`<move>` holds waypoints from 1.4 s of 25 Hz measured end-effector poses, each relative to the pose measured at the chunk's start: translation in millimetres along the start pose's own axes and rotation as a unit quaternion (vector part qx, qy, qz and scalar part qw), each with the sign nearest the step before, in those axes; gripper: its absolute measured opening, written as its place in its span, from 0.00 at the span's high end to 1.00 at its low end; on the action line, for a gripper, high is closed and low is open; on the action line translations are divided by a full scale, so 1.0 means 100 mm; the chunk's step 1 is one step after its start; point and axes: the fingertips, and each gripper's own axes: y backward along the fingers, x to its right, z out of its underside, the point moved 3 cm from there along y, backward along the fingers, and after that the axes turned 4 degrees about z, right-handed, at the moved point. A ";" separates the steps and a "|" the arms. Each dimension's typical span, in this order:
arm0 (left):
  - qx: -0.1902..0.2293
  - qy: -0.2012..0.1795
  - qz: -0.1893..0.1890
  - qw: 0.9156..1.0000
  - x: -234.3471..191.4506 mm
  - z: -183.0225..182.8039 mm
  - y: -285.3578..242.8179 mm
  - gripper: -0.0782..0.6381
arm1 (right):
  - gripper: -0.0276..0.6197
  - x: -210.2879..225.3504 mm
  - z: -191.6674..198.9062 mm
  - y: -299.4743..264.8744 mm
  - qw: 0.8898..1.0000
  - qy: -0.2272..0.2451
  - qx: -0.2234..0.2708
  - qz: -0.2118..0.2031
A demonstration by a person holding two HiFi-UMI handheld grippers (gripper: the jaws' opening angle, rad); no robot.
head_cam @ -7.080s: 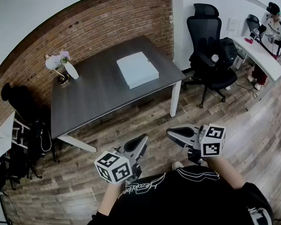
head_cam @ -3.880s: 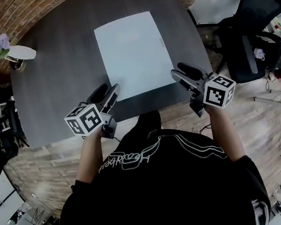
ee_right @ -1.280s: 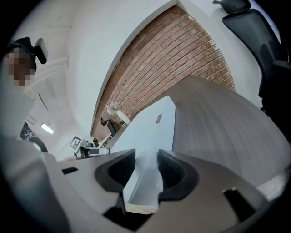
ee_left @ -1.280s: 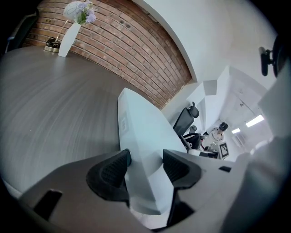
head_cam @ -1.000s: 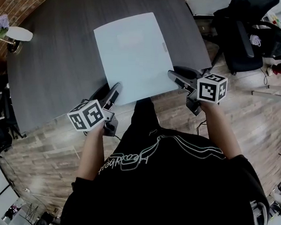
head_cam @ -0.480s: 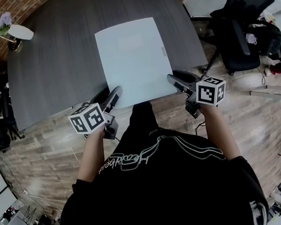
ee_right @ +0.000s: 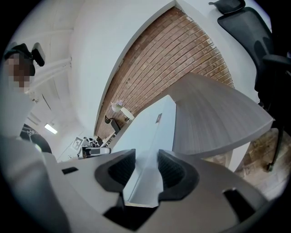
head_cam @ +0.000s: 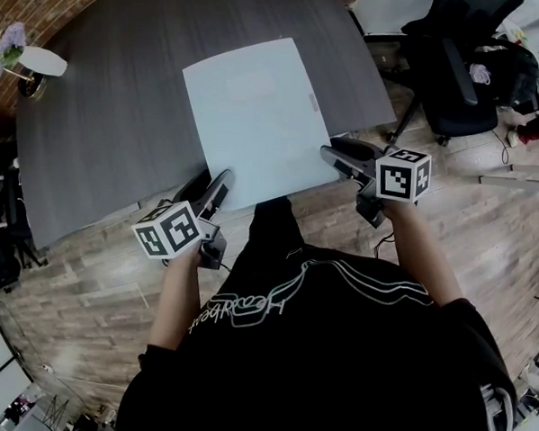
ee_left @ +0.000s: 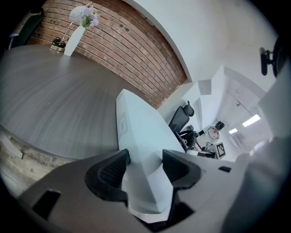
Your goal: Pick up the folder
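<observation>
One pale blue folder (head_cam: 256, 119) lies on the dark bench (head_cam: 103, 129), its near edge jutting past the bench's near edge. Two tongs grip it: the left tongs (head_cam: 210, 184) are closed on its near left corner, the right tongs (head_cam: 339, 151) on its near right corner. Only the gripper views show the pads pressing its two faces, while the head view alone shows its whole outline. One vase (head_cam: 34, 61) stands at the bench's far left corner

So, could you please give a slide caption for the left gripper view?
Left gripper closed on a near corner of the pale blue folder, dark table behind.
</observation>
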 end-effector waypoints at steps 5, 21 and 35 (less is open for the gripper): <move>-0.003 -0.010 0.021 1.000 0.01 0.04 0.06 0.52 | 0.65 0.02 0.03 0.05 1.000 0.005 -0.001 -0.015; -0.041 0.138 0.151 0.978 -0.13 0.42 -0.01 0.40 | 0.54 0.09 0.31 -0.08 0.984 -0.112 -0.032 -0.136; -0.065 0.159 0.184 0.968 -0.12 0.44 -0.07 0.45 | 0.54 0.08 0.32 -0.12 0.976 -0.136 -0.039 -0.164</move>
